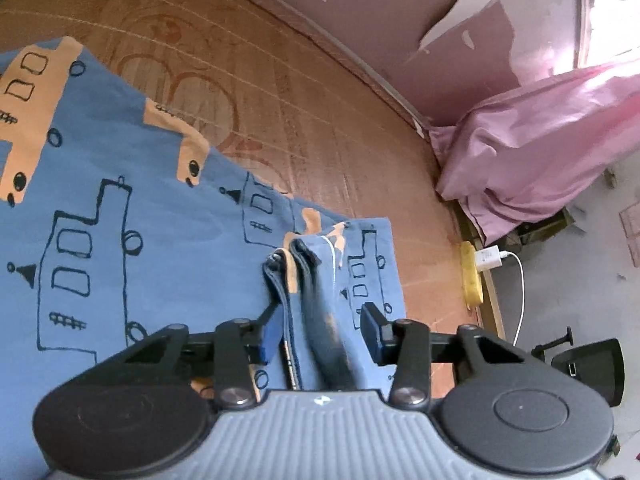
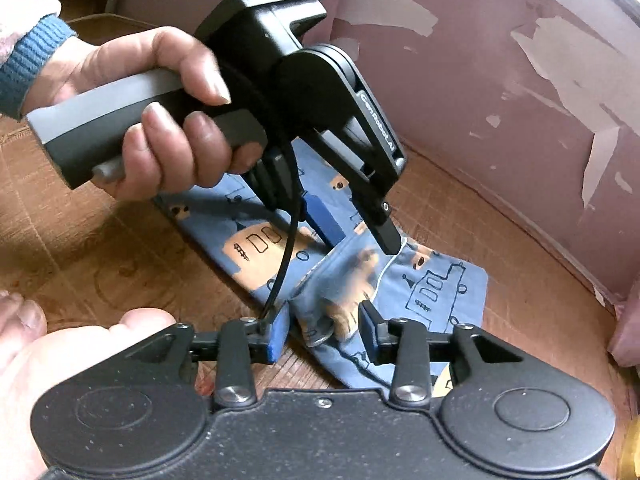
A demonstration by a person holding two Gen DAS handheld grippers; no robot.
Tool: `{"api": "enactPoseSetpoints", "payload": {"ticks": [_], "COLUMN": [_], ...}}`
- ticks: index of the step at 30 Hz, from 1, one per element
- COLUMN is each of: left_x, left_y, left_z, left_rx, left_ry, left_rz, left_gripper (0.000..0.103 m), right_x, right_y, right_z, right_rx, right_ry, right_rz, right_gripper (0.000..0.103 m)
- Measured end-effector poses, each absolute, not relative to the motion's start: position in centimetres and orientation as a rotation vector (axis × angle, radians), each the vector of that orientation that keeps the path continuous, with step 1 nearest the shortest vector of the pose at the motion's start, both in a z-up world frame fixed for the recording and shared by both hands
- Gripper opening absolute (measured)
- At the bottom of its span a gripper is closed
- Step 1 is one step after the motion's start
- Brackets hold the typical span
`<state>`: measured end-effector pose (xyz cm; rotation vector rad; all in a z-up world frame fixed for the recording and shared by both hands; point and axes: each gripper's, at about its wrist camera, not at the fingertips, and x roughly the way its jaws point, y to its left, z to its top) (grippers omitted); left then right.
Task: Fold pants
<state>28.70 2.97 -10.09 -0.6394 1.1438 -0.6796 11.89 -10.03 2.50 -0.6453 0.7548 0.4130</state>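
**Both claws spread over the blue pants**

Closest to the lens in the left wrist view, the grey ribbed body of the left gripper (image 1: pixel 320 334) fills the bottom edge, and its two blue-padded fingers (image 1: pixel 267 334) stand wide apart. Between them rises a bunched ridge of the blue cotton pants printed with black-outlined and orange buses (image 1: pixel 120 200). The cloth passes through the gap, and the pads do not look pressed onto it, so that claw reads as open. Beyond it the pants lie spread flat on the brown patterned wooden floor (image 1: pixel 280 92), reaching away to the left edge of the picture.

Over to the right wrist view: the black right gripper (image 2: pixel 323 334) is just as wide, its pads either side of a blurred hump of the same fabric, with nothing clamped. Above it the person's left hand (image 2: pixel 160 112), in a blue knitted cuff (image 2: pixel 28 64), wraps the grey handle, and that tool's dark fingertip (image 2: pixel 389 238) points down onto a raised fold of the pants.

Off at the floor's far edge, a pink satin sheet (image 1: pixel 540 152) drapes over something beside the peeling pink wall (image 1: pixel 400 28), with a white charger plugged into a yellow power strip (image 1: pixel 471 276) nearby.
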Motion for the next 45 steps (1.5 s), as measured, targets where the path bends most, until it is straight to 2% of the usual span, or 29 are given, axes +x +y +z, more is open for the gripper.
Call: {"api": "enactPoseSetpoints", "payload": {"ticks": [3, 6, 9, 11, 12, 14, 18, 32, 45], "left_x": [28.7, 28.7, 28.8, 28.9, 28.9, 28.9, 28.6, 27.7, 26.7], "left_y": [2.9, 2.9, 2.8, 2.6, 2.6, 2.5, 2.5, 2.5, 12.6], "left_z": [-10.1, -10.1, -10.0, -9.9, -9.9, -9.9, -9.7, -4.6, -2.2], "left_rx": [-0.639, -0.639, -0.639, -0.623, -0.611, -0.590, -0.567, -0.397, -0.425], "left_ry": [1.153, 1.157, 1.167, 1.174, 1.177, 1.181, 1.171, 1.091, 1.021], "left_rz": [-0.670, -0.666, -0.656, -0.637, -0.628, -0.607, -0.592, -0.593, -0.464], "left_gripper": [0.046, 0.046, 0.044, 0.036, 0.028, 0.019, 0.013, 0.011, 0.011], "right_x": [11.7, 12.3, 13.0, 13.1, 13.1, 12.9, 12.6, 13.1, 15.5], "right_y": [-9.9, -10.0, -10.3, -10.3, -10.3, -10.2, -10.3, -8.8, -0.9], "right_z": [2.5, 2.2, 2.0, 1.9, 1.8, 1.6, 1.8, 5.1, 5.6], "right_rx": [-0.666, -0.645, -0.613, -0.597, -0.592, -0.594, -0.579, -0.564, -0.501], "right_ry": [0.742, 0.749, 0.761, 0.772, 0.778, 0.772, 0.765, 0.726, 0.708], "right_rz": [0.415, 0.409, 0.409, 0.417, 0.425, 0.431, 0.429, 0.471, 0.708], "right_gripper": [0.053, 0.052, 0.046, 0.035, 0.025, 0.020, 0.015, 0.015, 0.015]}}
